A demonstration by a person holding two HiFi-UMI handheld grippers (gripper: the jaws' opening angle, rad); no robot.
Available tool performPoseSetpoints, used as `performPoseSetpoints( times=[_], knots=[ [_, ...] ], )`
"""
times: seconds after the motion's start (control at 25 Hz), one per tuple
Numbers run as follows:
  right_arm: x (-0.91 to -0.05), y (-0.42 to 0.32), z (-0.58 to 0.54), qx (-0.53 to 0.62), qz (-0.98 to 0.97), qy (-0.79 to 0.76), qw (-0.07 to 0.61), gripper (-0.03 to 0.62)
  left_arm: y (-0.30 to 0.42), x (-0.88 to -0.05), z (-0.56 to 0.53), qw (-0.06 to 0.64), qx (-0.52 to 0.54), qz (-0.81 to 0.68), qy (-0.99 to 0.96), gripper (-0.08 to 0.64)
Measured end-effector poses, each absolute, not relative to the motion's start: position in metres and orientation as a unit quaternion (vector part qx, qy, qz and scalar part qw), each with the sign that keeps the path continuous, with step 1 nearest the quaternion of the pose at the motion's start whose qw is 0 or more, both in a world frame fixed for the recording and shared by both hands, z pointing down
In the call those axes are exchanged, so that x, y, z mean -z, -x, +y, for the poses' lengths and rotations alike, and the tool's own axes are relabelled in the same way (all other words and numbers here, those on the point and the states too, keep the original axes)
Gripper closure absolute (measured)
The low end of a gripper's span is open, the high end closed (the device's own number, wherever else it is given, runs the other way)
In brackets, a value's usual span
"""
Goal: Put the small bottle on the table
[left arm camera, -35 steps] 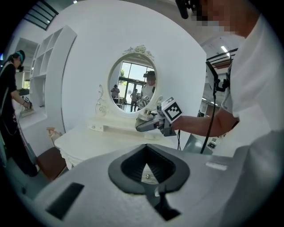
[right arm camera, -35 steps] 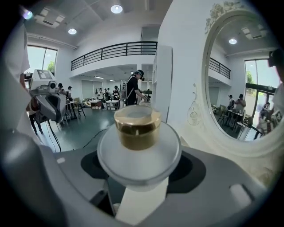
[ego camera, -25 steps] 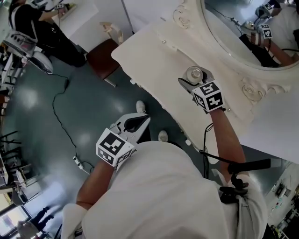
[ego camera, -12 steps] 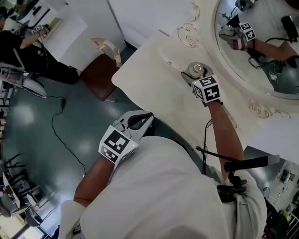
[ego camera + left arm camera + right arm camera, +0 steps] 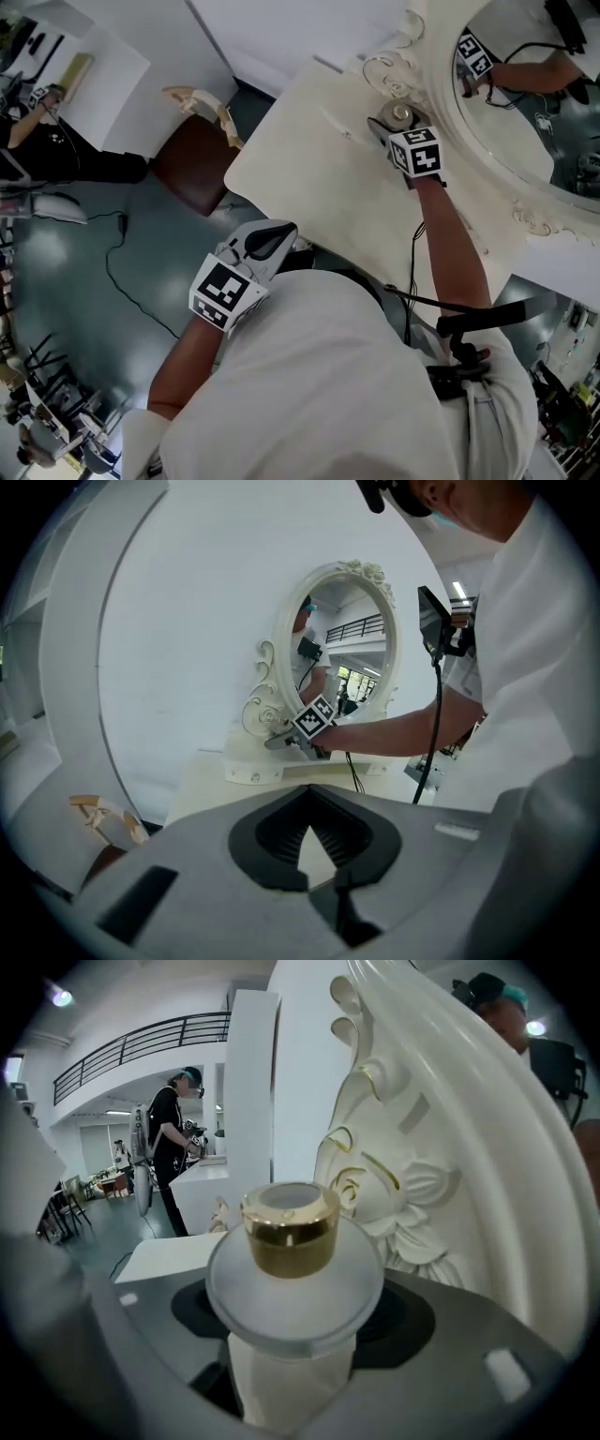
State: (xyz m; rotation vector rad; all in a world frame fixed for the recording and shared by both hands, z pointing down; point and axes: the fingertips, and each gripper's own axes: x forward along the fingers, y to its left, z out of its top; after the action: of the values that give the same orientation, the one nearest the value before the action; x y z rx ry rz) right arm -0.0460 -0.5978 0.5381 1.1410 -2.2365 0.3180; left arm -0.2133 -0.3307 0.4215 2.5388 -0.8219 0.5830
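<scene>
Right gripper (image 5: 395, 127), clamped on the bottle (image 5: 401, 114), has slid over to the table's (image 5: 309, 173) back edge by the mirror (image 5: 525, 112), so set-down's probably next.

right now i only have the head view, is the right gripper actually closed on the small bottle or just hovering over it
Observer: In the right gripper view the small bottle sits between the jaws of the right gripper, its body filling the gap, so it looks gripped.
Operator: is it tilted in the grip
Observer: No. It stands straight along the jaws, with its gold cap pointing away from the gripper.
Operator: and the left one, anything in it
Observer: The left gripper view shows the left gripper with its tips together and nothing between them.
</scene>
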Motion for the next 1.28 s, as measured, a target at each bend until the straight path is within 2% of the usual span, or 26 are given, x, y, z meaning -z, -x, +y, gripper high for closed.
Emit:
performPoseSetpoints(
  times=[0.48,0.72,1.28],
  knots=[
    [-0.558,0.028,-0.604,-0.135,-0.828,-0.455,0.298,0.253,0.203,-0.435,-0.353,0.225,-0.207,-0.273,-0.912,0.558],
    [-0.564,0.054,-0.619,-0.144,-0.831,-0.457,0.283,0.252,0.228,-0.445,-0.369,0.238,-0.202,-0.272,-0.910,0.558],
    [-0.556,0.045,-0.609,-0.146,-0.831,-0.457,0.282,0.228,0.206,-0.430,-0.353,0.234,-0.195,-0.283,-0.909,0.558]
  ],
)
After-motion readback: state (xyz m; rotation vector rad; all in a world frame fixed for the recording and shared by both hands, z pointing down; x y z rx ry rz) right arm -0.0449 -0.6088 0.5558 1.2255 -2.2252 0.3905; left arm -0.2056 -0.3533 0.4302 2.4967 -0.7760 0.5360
